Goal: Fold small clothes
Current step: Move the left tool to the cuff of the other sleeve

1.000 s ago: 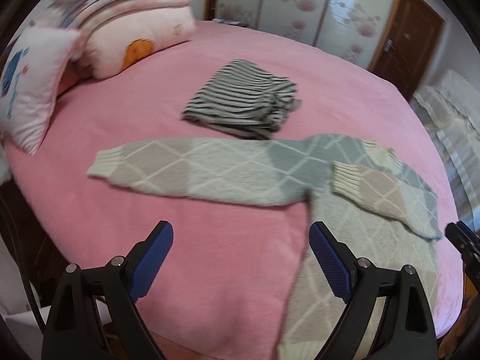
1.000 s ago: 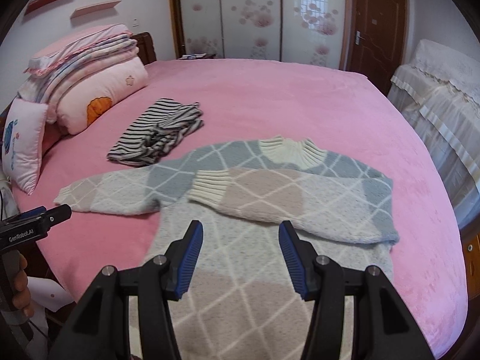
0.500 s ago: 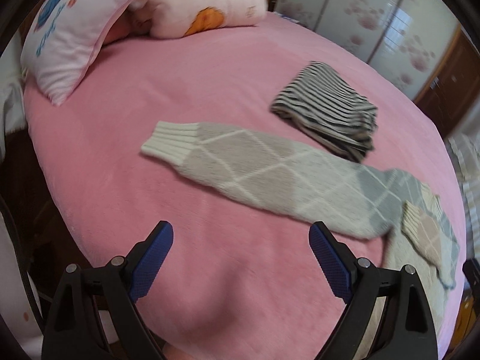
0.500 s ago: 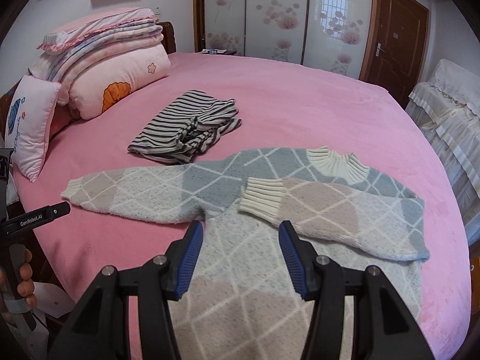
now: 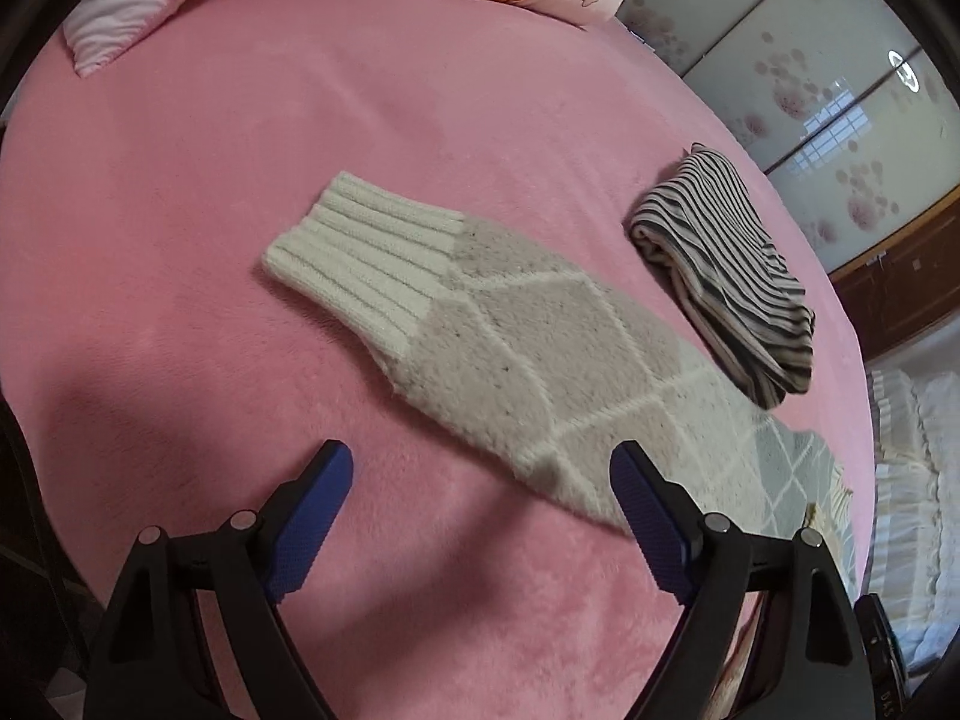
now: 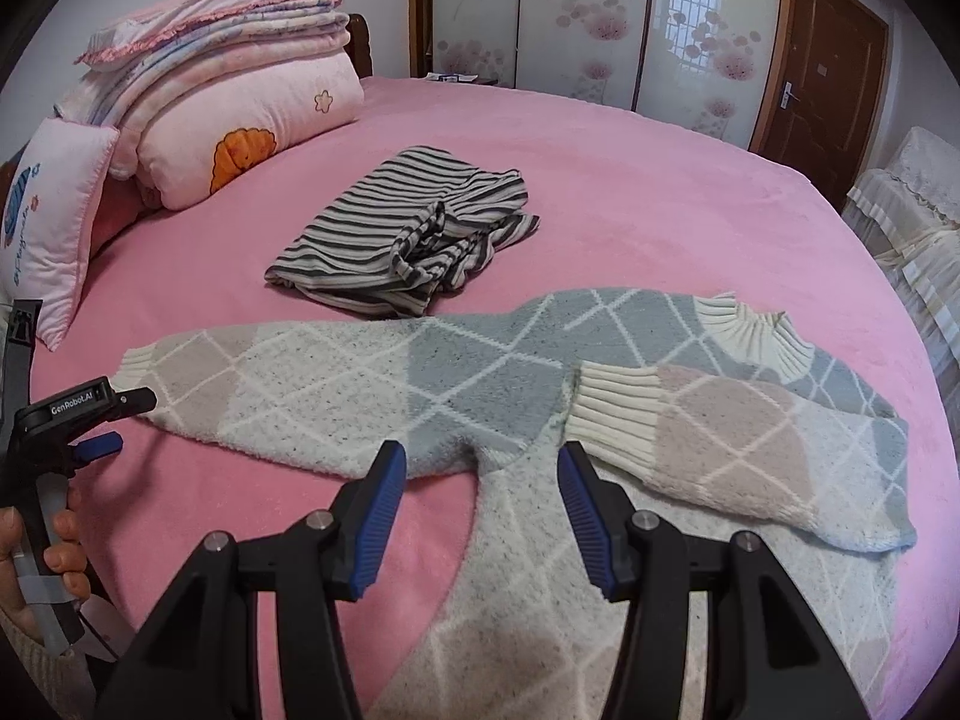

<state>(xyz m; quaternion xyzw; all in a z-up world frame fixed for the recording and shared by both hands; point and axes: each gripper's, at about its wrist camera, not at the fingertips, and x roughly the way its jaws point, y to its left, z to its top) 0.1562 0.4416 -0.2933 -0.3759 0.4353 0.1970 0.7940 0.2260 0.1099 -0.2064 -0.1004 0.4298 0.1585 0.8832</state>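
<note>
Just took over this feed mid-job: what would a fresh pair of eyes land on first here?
The diamond-patterned sweater spread flat on the pink bed, one sleeve already folded across its chest, the other sleeve stretched out straight. The left gripper hovers near that sleeve, jaws closing on nothing yet; the right gripper hangs open over the body. Behind lies a striped garment.

My left gripper [image 5: 480, 468] points steeply down, its jaws wide but closing with nothing pressed between them. My right gripper [image 6: 480, 468] tilts down too, jaws half apart and empty. My left hand [image 6: 42, 564] wraps its handle.
</note>
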